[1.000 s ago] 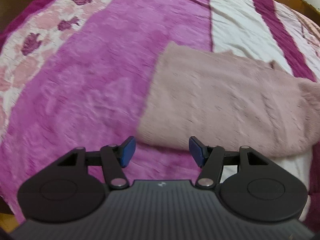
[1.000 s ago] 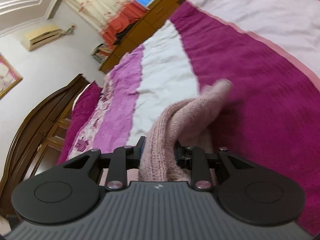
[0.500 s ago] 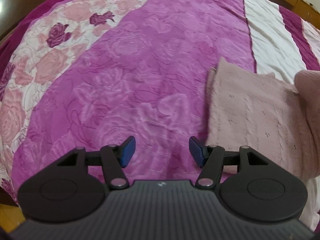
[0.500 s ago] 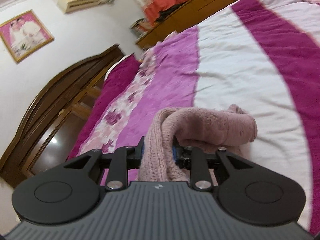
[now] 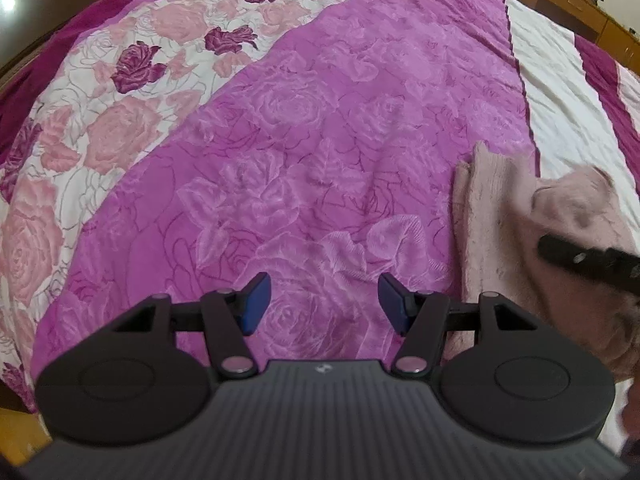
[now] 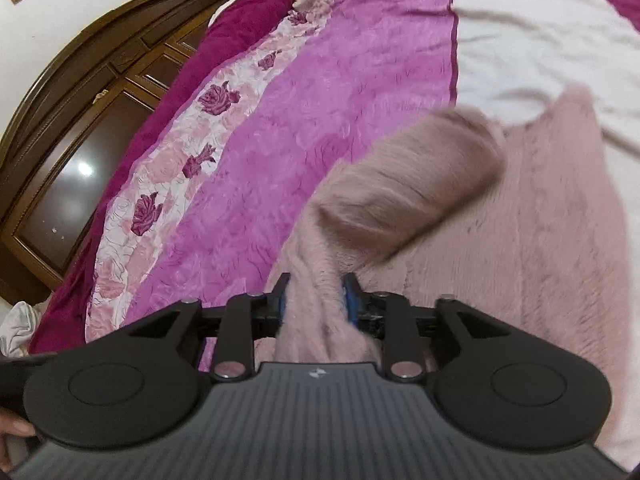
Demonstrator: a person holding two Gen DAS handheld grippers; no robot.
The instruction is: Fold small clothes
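A fluffy pink knit garment [image 6: 540, 240] lies flat on the bed, across the purple and white bands of the bedspread [image 6: 320, 100]. My right gripper [image 6: 316, 300] has a bunched fold of the garment between its blue pads, and the fold arches forward over the flat part. Its jaws are opening, with the cloth still filling the gap and touching both pads. My left gripper [image 5: 324, 300] stands open over the purple rose-patterned cover with nothing between its fingers. In the left wrist view the garment [image 5: 500, 216] is at the right edge, with a black piece of the right tool [image 5: 592, 260] over it.
A dark wooden headboard [image 6: 80, 80] runs along the bed's far side. Beside the bed at lower left lies white cloth [image 6: 16, 328]. A person's fingers [image 6: 12, 428] show at the frame edge. Wooden furniture [image 5: 580, 4] stands beyond the bed.
My right gripper has carried the held fold across and down over the flat garment, and its jaws stand wider. My left gripper has drifted left, off the garment and over the purple cover.
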